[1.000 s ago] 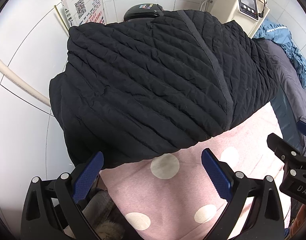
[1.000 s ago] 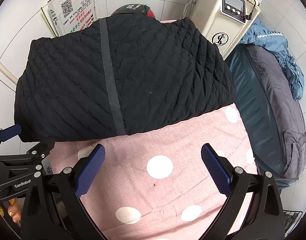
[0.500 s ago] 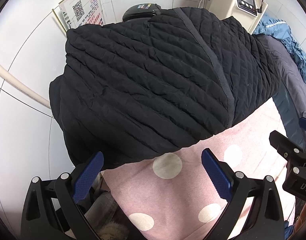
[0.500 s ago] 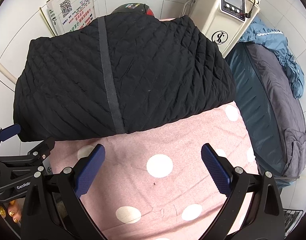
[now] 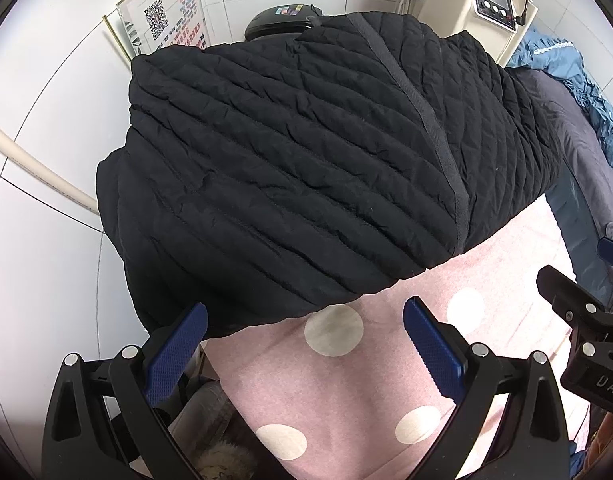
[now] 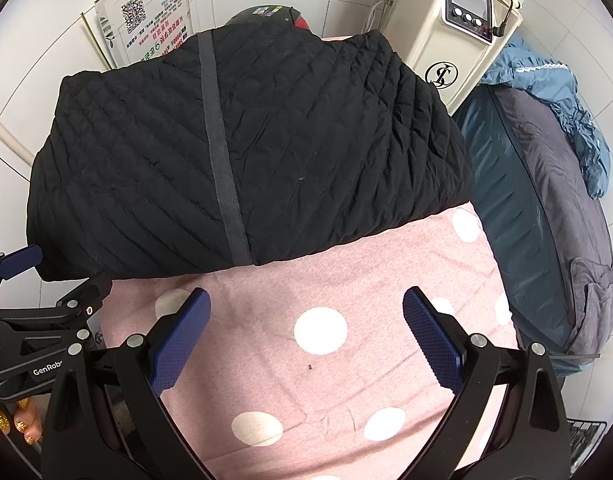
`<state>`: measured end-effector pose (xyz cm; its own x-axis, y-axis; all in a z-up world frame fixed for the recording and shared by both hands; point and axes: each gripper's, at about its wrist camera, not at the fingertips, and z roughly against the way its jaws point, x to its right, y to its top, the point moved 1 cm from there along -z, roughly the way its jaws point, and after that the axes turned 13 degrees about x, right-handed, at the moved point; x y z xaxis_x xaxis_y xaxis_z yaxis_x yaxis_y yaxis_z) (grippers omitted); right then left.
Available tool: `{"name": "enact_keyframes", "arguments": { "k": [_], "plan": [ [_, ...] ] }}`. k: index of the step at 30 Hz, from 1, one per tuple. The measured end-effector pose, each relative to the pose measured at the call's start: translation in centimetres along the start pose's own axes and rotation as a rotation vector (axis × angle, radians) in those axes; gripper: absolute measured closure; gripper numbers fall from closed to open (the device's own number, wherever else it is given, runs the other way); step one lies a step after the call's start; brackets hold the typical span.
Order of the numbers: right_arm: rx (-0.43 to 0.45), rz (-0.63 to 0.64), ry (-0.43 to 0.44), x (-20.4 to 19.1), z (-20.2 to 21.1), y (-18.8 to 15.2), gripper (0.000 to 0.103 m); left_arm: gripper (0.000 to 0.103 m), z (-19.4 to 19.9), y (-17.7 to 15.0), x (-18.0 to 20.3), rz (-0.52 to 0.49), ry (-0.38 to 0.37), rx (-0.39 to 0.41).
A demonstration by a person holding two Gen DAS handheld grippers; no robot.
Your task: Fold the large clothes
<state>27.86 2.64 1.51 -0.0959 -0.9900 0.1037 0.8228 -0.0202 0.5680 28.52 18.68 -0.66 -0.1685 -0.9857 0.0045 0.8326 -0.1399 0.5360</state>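
A black quilted jacket (image 5: 306,168) lies folded into a thick block on the far half of a pink polka-dot cover (image 5: 346,392); a grey zipper band (image 6: 220,152) runs down its top. It also shows in the right wrist view (image 6: 306,152). My left gripper (image 5: 304,352) is open and empty, above the cover just short of the jacket's near left edge. My right gripper (image 6: 306,344) is open and empty over the pink cover (image 6: 326,380), in front of the jacket's near edge. Each gripper shows at the other view's side.
A white tiled wall with a leaning printed sign (image 6: 146,24) is behind and left. A beige machine with dials (image 6: 454,32) stands at the back right. A bed with dark bedding (image 6: 546,208) and a blue garment (image 6: 558,92) lies on the right.
Both grippers have drawn back slightly from the jacket and stayed open. The jacket has not moved.
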Motion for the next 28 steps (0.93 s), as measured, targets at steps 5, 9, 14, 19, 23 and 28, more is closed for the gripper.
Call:
{"name": "enact_keyframes", "arguments": {
  "k": [5, 9, 14, 19, 23, 28],
  "plan": [
    [0.002, -0.007, -0.005, 0.16, 0.09, 0.00, 0.008, 0.006, -0.05, -0.03, 0.07, -0.005, 0.010, 0.001],
    [0.006, -0.009, -0.009, 0.26, 0.25, 0.02, 0.008, 0.006, -0.17, -0.07, -0.02, -0.003, 0.015, -0.002],
    [0.004, -0.015, -0.013, 0.36, 0.24, -0.04, 0.008, 0.006, 0.21, -0.22, 0.02, -0.025, 0.052, 0.034],
    [0.007, -0.011, -0.013, 0.30, 0.33, 0.03, 0.008, 0.006, 0.13, -0.16, 0.12, -0.037, 0.057, 0.026],
    [0.005, -0.014, -0.016, 0.31, 0.33, -0.02, 0.008, 0.006, -0.02, -0.19, -0.04, -0.026, 0.056, 0.009],
    [0.005, -0.015, -0.018, 0.36, 0.37, 0.02, 0.008, 0.006, -0.12, -0.30, -0.26, -0.012, 0.048, -0.004]
  ]
}}
